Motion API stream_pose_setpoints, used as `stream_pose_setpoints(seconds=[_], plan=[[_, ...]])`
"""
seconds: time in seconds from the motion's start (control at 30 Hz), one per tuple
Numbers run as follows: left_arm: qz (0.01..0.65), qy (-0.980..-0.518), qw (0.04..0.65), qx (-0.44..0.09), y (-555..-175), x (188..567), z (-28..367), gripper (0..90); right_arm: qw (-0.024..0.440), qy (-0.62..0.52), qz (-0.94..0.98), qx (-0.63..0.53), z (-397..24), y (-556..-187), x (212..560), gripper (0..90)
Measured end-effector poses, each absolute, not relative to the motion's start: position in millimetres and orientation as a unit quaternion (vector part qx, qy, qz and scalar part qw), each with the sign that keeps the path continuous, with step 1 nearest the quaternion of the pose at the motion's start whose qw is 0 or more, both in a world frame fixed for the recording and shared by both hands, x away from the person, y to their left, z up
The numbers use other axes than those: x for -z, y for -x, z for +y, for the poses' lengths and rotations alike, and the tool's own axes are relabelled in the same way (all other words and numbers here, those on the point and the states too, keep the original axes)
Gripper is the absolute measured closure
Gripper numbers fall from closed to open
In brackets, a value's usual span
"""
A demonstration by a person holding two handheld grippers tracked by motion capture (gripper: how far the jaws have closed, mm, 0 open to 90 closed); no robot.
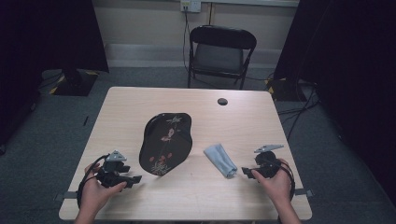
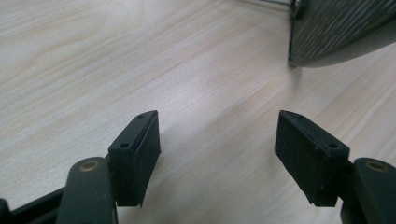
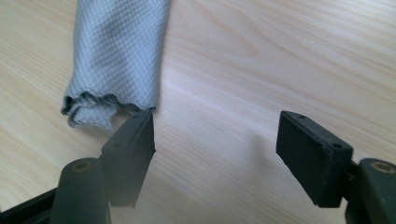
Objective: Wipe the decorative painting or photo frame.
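Note:
A black lacquered tray (image 1: 166,142) with a flower pattern lies near the middle of the wooden table (image 1: 196,196). Just right of it is a folded grey cloth (image 1: 220,159). My left gripper (image 1: 136,179) is low at the front left, its jaws open and pointing toward the tray. In the left gripper view the left gripper (image 2: 217,140) has bare wood between its jaws, and the tray's edge (image 2: 336,32) is ahead at the upper right. My right gripper (image 1: 246,172) is open just right of the cloth's near end. The right gripper (image 3: 215,140) has its left pad beside the cloth's hem (image 3: 116,56), with nothing between the jaws.
A black folding chair (image 1: 222,51) stands beyond the table's far edge. A small black round cap (image 1: 222,101) sits in the tabletop at the back right. Dark curtains hang on both sides. Bare wood lies between the two hands at the front.

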State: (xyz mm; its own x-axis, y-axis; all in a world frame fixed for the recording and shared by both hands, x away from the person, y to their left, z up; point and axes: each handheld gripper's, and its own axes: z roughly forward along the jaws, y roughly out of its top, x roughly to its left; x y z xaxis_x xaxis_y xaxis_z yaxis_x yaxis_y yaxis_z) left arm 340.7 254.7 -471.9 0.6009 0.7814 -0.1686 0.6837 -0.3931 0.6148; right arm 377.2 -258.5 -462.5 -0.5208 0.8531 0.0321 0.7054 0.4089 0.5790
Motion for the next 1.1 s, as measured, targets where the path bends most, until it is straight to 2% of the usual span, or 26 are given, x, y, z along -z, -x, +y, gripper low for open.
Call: stream_pose_setpoints(seconds=[0.7,0.87,1.1], plan=[[0.438,-0.835,0.317,-0.099,-344,482,257,24.5,0.152,-0.476,0.824,-0.269,-278,-366,481,19.8],[0.429,-0.839,0.317,-0.112,-344,484,258,23.0,0.165,-0.471,0.820,-0.281,-281,-362,486,14.9],[0.419,-0.843,0.316,-0.121,-345,486,257,18.9,0.181,-0.465,0.809,-0.311,-285,-356,491,14.4]])
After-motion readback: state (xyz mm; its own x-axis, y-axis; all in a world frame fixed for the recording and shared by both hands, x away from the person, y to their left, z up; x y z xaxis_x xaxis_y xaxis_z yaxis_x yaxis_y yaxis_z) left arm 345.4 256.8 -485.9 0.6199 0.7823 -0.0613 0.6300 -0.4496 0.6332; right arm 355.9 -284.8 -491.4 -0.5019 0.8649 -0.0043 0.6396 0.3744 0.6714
